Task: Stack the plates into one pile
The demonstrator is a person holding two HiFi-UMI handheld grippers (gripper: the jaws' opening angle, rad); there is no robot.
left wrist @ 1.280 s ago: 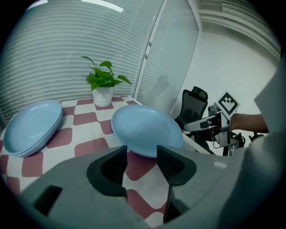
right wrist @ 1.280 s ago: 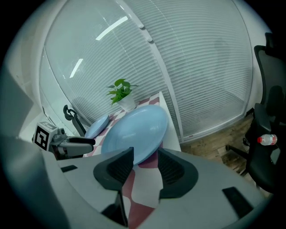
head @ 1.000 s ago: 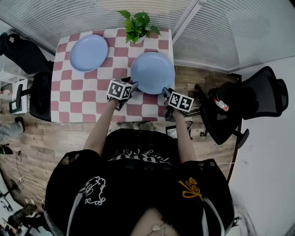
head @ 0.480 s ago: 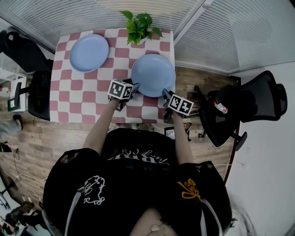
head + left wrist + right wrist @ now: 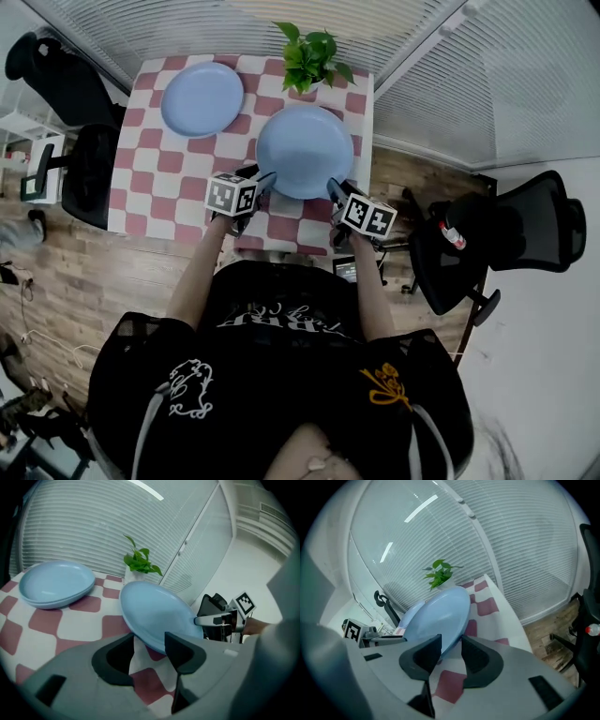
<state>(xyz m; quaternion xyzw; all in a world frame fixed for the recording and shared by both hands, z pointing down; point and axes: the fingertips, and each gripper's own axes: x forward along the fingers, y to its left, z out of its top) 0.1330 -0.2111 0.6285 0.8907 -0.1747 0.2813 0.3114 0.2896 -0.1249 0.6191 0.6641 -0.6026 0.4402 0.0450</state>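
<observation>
A light blue plate [image 5: 305, 150] hangs tilted above the red-and-white checked table [image 5: 150, 187], held by its near rim. My left gripper [image 5: 261, 180] is shut on the rim's left side; in the left gripper view the plate [image 5: 154, 611] runs between the jaws [image 5: 147, 646]. My right gripper [image 5: 335, 187] is at the rim's right side, its jaws closing on the plate [image 5: 436, 616], which sits between them [image 5: 450, 651]. A second blue plate [image 5: 202, 98] lies flat at the table's far left [image 5: 56, 583].
A potted green plant [image 5: 314, 56] stands at the table's far edge, just behind the held plate. A black office chair [image 5: 506, 234] is right of the table, another dark chair [image 5: 89, 173] left of it. The table's right edge is close to the right gripper.
The held plate has shifted left, from overhanging the table's right edge to further over the table. Both grippers moved with it. The right jaws have narrowed on the rim.
</observation>
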